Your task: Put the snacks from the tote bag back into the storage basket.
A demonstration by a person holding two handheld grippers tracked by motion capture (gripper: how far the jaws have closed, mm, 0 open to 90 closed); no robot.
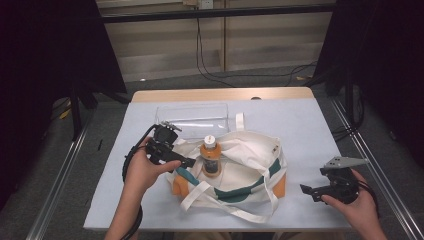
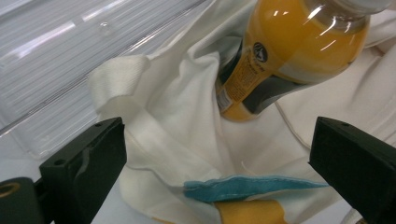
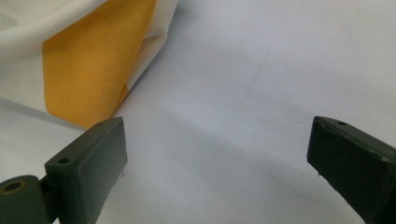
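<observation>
A white cloth bag (image 1: pixel 240 170) with teal and orange patches lies in the middle of the table. An orange juice bottle (image 1: pixel 210 156) stands in its mouth. The left gripper view shows this bottle (image 2: pixel 289 51) tilted in the bag's white folds (image 2: pixel 187 126), just beyond the jaws. My left gripper (image 1: pixel 192 163) is at the bag's left edge, open, with nothing between its jaws. My right gripper (image 1: pixel 306 190) hovers open over bare table to the right of the bag. The bag's orange corner (image 3: pixel 88 65) lies at the upper left of the right gripper view.
A clear plastic tray (image 1: pixel 192 117) sits behind the bag, and in the left gripper view its ribbed wall (image 2: pixel 60 56) lies at the upper left. The table has a pale cover (image 1: pixel 310 130), with its wooden edge at the far side. Cables run on the floor beyond.
</observation>
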